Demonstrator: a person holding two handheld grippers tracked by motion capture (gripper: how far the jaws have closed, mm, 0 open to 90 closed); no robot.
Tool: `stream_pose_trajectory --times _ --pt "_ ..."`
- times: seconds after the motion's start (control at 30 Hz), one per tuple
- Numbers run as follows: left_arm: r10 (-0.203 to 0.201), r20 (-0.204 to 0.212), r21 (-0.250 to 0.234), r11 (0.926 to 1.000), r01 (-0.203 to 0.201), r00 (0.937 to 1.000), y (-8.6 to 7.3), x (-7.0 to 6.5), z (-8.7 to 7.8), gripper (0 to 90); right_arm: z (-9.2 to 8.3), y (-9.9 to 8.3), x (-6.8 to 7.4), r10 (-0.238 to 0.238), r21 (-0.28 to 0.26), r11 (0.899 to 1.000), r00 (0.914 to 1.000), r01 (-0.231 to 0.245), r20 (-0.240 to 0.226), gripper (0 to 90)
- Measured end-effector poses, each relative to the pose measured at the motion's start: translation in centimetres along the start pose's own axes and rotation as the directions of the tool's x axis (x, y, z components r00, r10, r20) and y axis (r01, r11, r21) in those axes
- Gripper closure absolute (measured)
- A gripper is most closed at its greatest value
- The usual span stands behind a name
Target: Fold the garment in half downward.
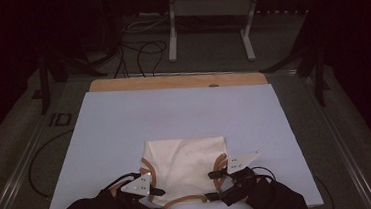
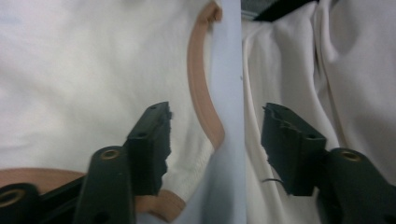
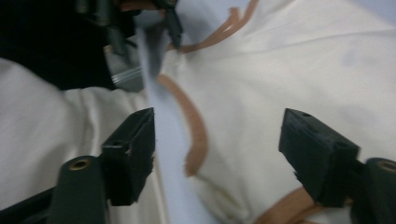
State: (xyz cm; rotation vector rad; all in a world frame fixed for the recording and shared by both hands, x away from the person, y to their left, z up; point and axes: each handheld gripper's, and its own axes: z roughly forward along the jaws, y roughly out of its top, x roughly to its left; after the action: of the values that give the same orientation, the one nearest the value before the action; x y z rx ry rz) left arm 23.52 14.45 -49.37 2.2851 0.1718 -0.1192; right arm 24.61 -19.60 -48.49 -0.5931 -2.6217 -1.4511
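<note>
Under both grippers, the cream garment (image 1: 186, 167) overhangs, cut off.

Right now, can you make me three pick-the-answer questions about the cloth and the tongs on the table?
1. Where does the cream cloth garment with tan-brown trim lie?
A. near edge of the pale blue sheet
B. far edge
C. on the floor

2. What colour is the curved trim band?
A. green
B. tan-brown
C. black

3. How do the left tongs stand?
A. shut on the trim
B. shut on nothing
C. open

Answers: 1 A, the garment sits at the sheet's near edge between both tongs. 2 B, the band shows tan-brown against cream. 3 C, a wide gap separates the jaws; the right tongs gape too.
</note>
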Motion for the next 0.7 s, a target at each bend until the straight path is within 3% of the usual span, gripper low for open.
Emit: stream_pose_trajectory --times 0.1,0.17,0.23,0.33,0.47,0.53,0.7 --pt "-0.027 -0.075 -0.029 0.9993 0.025 0.9968 0.3 0.7 -0.3 39.6 0.1 0.2 -0.6 0.005 -0.021 1.0 0.9991 -0.004 0.042 26.9" --pt "-0.031 -0.099 -0.035 0.999 0.027 0.9947 0.4 1.0 -0.3 54.7 0.3 0.2 -0.8 -0.007 -0.03 0.999 0.9962 0.009 0.087 47.4" --pt "-0.029 -0.112 -0.02 0.9994 0.027 0.9933 0.5 1.1 -0.1 68.4 0.5 0.2 -0.9 -0.02 -0.009 1.0 0.9947 0.021 0.101 66.4" --pt "-0.028 -0.097 0.007 0.9996 0.029 0.9949 0.3 1.0 0.6 71.9 0.8 -0.2 -0.8 -0.034 0.05 0.998 0.9949 0.029 0.095 78.0" --pt "-0.024 -0.086 0.033 0.9991 0.026 0.996 0.0 1.2 1.0 73.7 1.0 -1.0 -0.2 -0.052 0.112 0.993 0.9946 0.042 0.089 89.1" --pt "-0.034 -0.085 0.029 0.9989 0.036 0.9958 -0.1 1.2 1.0 73.6 1.0 -1.5 -0.2 -0.077 0.137 0.988 0.9937 0.066 0.081 89.9" --pt "-0.028 -0.086 0.031 0.999 0.031 0.9959 -0.2 1.3 1.0 73.6 1.1 -1.9 0.3 -0.081 0.152 0.986 0.9957 0.073 0.046 89.9"
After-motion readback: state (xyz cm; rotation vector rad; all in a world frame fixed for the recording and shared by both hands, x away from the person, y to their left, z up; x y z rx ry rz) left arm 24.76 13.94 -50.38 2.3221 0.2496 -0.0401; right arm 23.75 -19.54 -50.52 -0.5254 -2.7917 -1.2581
